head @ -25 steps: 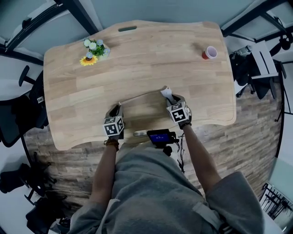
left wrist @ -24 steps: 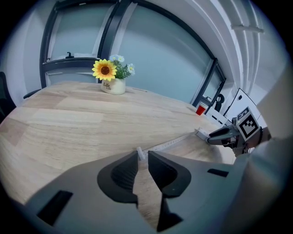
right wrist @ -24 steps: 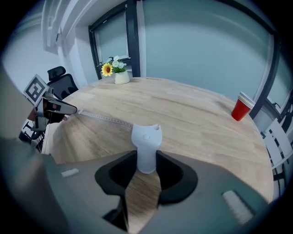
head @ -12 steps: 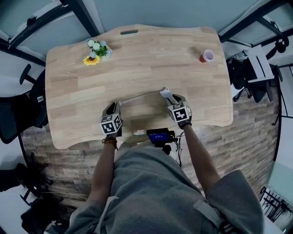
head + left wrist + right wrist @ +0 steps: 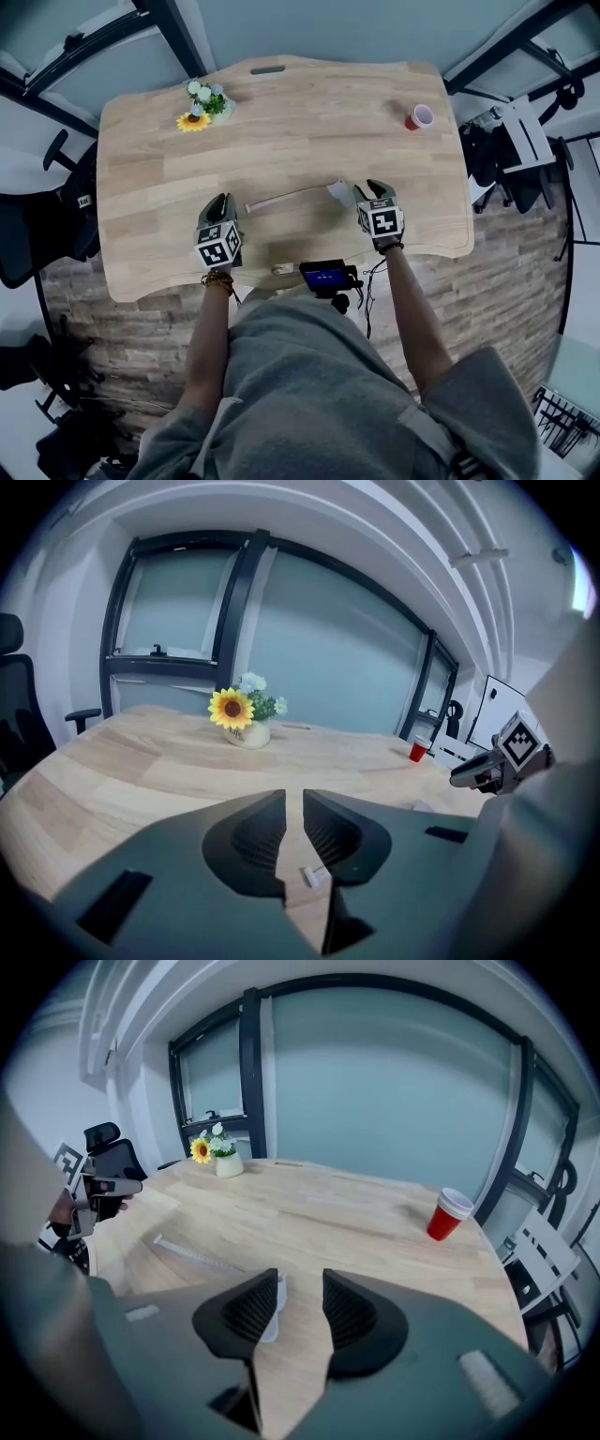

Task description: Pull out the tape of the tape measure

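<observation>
The white tape measure case (image 5: pixel 339 192) lies on the wooden table (image 5: pixel 281 131), and its tape (image 5: pixel 286 199) stretches left to a tip (image 5: pixel 248 206). My left gripper (image 5: pixel 218 202) hovers left of that tip, jaws slightly apart, open and holding nothing. In the left gripper view the tape tip (image 5: pixel 309 876) shows on the table below the left gripper (image 5: pixel 293 803). My right gripper (image 5: pixel 377 187) hangs just right of the case. It is open, its jaws have just been opening, and nothing is between them. In the right gripper view the case (image 5: pixel 272 1312) sits behind the left jaw of the right gripper (image 5: pixel 300 1283), with the tape (image 5: pixel 192 1252) beyond.
A small pot of flowers (image 5: pixel 199 105) stands at the far left of the table and a red cup (image 5: pixel 418 116) at the far right. A dark device with a lit screen (image 5: pixel 326 277) is clamped at the near edge. Office chairs and stands surround the table.
Both grippers have risen off the tape measure. The left one drew away left from the tape tip, the right one moved right off the case. Case and tape stay on the table.
</observation>
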